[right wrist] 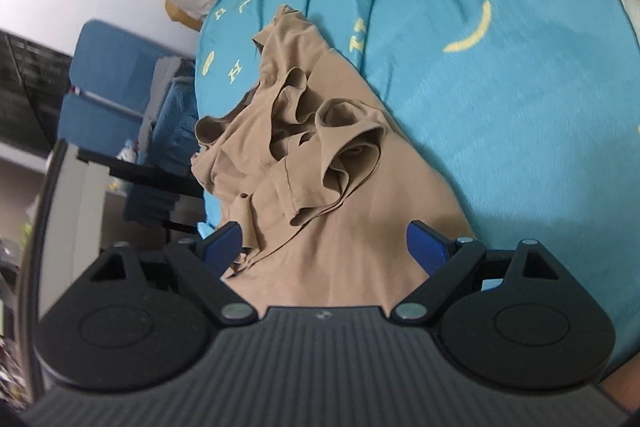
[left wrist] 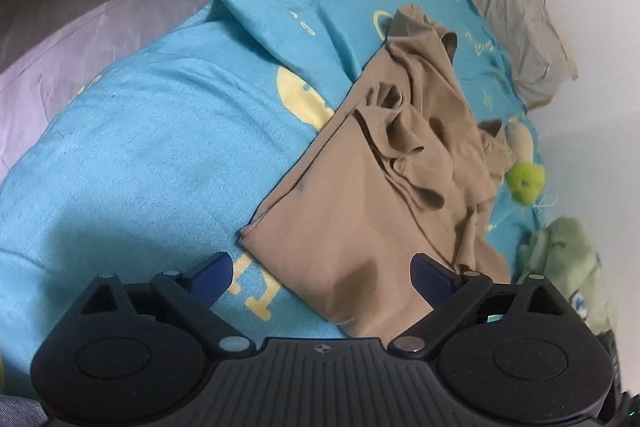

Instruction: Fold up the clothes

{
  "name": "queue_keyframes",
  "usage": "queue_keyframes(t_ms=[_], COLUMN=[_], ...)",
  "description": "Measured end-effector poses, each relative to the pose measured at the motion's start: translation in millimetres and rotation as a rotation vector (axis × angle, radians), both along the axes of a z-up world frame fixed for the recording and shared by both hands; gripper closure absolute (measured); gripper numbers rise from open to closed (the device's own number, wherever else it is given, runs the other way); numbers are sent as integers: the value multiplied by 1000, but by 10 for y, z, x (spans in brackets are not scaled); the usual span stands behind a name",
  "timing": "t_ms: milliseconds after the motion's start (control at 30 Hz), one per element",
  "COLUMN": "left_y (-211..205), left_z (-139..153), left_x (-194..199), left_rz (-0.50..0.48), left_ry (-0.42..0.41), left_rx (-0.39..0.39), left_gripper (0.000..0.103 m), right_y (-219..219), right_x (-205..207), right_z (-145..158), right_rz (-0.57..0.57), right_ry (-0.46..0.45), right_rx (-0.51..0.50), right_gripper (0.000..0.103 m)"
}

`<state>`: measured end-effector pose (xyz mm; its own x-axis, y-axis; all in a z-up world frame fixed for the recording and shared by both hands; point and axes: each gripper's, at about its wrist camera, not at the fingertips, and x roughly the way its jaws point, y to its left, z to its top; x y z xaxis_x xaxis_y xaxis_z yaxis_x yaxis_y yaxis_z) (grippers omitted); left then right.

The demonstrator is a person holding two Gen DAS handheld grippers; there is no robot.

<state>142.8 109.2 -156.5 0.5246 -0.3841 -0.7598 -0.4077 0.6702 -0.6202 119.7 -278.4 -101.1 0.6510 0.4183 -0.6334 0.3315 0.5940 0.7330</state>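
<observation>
Fold clothes, early stage. A tan garment [left wrist: 360,195] is lying on the bed's turquoise printed blanket [left wrist: 140,147], and both hand-held grippers are hovering over its near edge with nothing between their fingers.

Left wrist view: the left hand-held gripper [left wrist: 322,269] is standing wide open, its blue fingertips [left wrist: 210,273] spread apart; the left tip is sitting over the blanket, the right tip over the garment's lower hem. The garment is running from 6 o'clock up toward 12 o'clock. Its near half is lying fairly flat, with one corner pointing toward 9 o'clock; its far half is bunching into loose ruffles and loops.

Right wrist view: the right hand-held gripper [right wrist: 326,245] is likewise gaping open, holding nothing. The garment [right wrist: 340,227] is filling the gap between its fingers at 6 o'clock, while the crumpled part is piling up toward 10 o'clock, near the bed's edge.

Progress, as a judgement: no clean fold is showing yet. The smooth near portion is suggesting some spreading, but the far portion is needing flattening before any fold can hold. Whether the piece is a shirt or an undergarment is not resolvable.

Surroundings: a grey pillow [left wrist: 508,7] is lying at 1 o'clock, a green plush toy [left wrist: 526,181] at 3 o'clock, just beside the garment's crumpled side.
</observation>
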Motion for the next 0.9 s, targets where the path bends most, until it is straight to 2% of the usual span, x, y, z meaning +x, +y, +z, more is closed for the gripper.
queue_keyframes(t_ms=[100, 233, 333, 400, 567, 767, 867, 900], left_y=[-19, -79, -107, -111, -43, -18, 26, 38], left_z=[-31, -132, -227, -273, -340, -380, -407, -417], left_x=[-28, -56, -38, -13, 4, -26, -52, -57], left_rz=[-7, -18, -3, 11, 86, 128, 145, 151], left_ry=[0, 4, 3, -14, -30, -23, -17, -15], left_rx=[-69, -221, -271, -291, -303, -285, -304, -314], left_gripper=[14, 17, 18, 19, 44, 71, 72, 72], right_y=[-27, -49, 31, 122, 245, 172, 131, 108], right_x=[-19, -179, -272, -252, -180, -251, -257, -243], right_z=[-46, -200, -297, -367, -471, -523, -530, -533], right_rz=[-3, -12, -2, 19, 24, -61, -99, -107], right_ry=[10, 58, 103, 143, 193, 191, 168, 165], right_rx=[64, 283, 365, 378, 319, 285, 270, 256], right_gripper=[12, 12, 11, 11, 12, 13, 13, 23])
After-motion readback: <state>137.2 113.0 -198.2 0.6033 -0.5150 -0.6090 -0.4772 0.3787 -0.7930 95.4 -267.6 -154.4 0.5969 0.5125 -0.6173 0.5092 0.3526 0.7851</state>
